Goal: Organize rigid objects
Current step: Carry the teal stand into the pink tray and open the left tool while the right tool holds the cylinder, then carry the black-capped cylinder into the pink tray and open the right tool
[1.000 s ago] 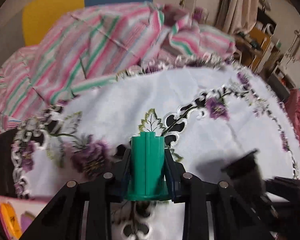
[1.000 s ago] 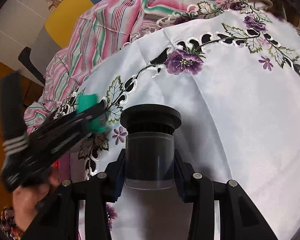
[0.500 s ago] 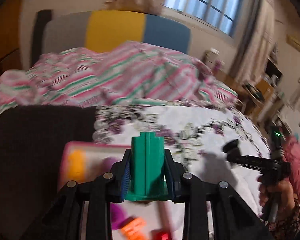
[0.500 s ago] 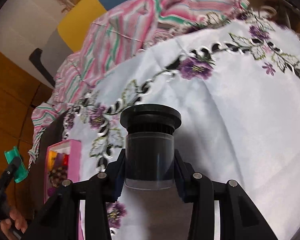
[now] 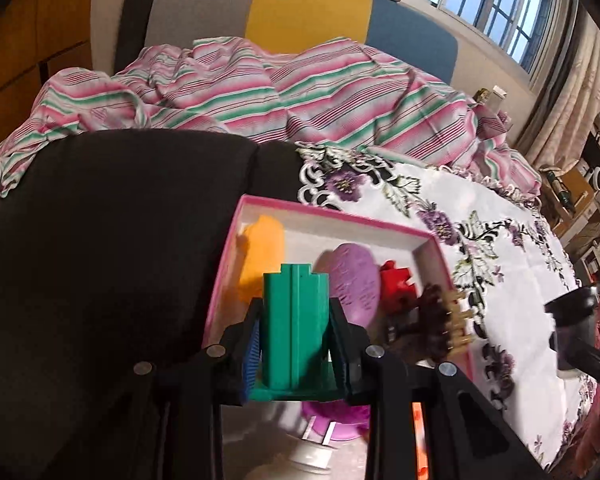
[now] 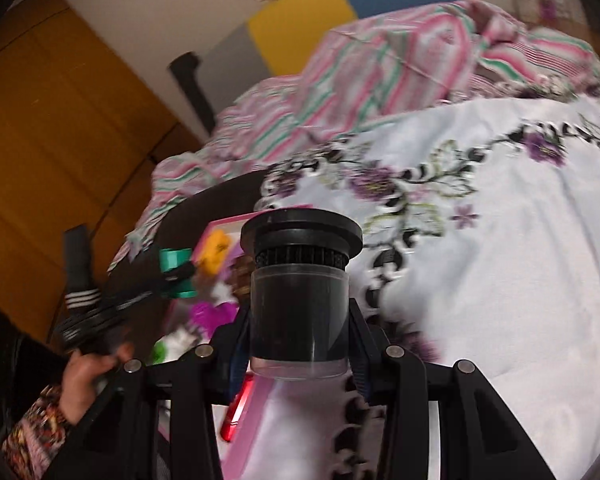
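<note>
Clamping a green ribbed plastic block (image 5: 294, 330) upright between its jaws, the left gripper (image 5: 294, 344) hangs over the pink-rimmed white cardboard box (image 5: 336, 216), where an orange toy (image 5: 262, 252), purple oval (image 5: 354, 276) and red piece (image 5: 396, 284) lie at twelve to one o'clock. The right gripper (image 6: 300, 320) pinches a dark cylindrical black-capped jar (image 6: 300, 280), floral white cloth (image 6: 500, 260) at three o'clock.

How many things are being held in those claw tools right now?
2. The left gripper clamps a green block above the pink box. The right gripper clamps a dark jar over the white cloth.
</note>
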